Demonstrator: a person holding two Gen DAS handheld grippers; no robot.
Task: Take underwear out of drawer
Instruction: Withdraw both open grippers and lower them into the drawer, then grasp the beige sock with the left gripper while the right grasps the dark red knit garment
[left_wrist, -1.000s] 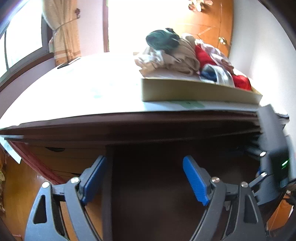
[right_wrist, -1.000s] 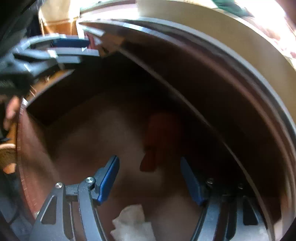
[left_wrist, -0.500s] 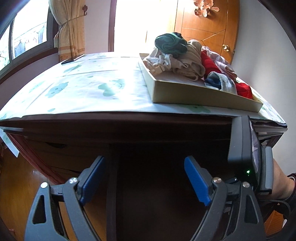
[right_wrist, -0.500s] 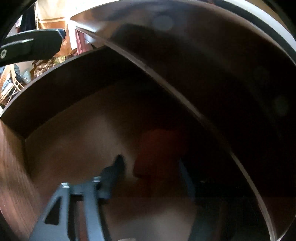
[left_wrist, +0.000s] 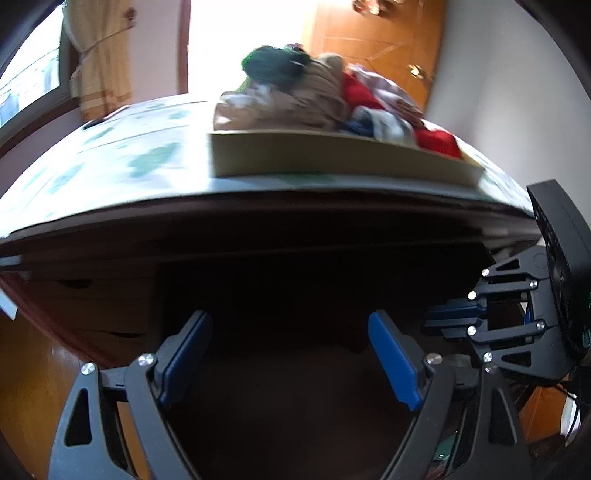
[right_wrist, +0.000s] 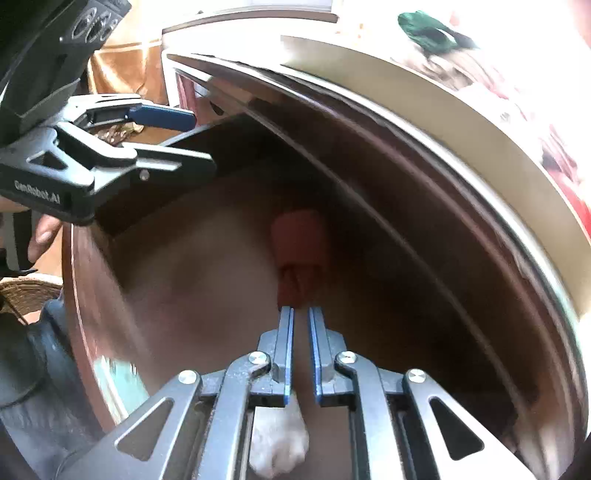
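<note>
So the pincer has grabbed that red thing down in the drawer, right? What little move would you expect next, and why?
Probably a short lift straight up. The right gripper is shut on the red underwear, which hangs from its tips inside the open drawer. Raising it should clear the drawer's edge before carrying it toward the tray of clothes on top. The left gripper is open and holds nothing.
</note>
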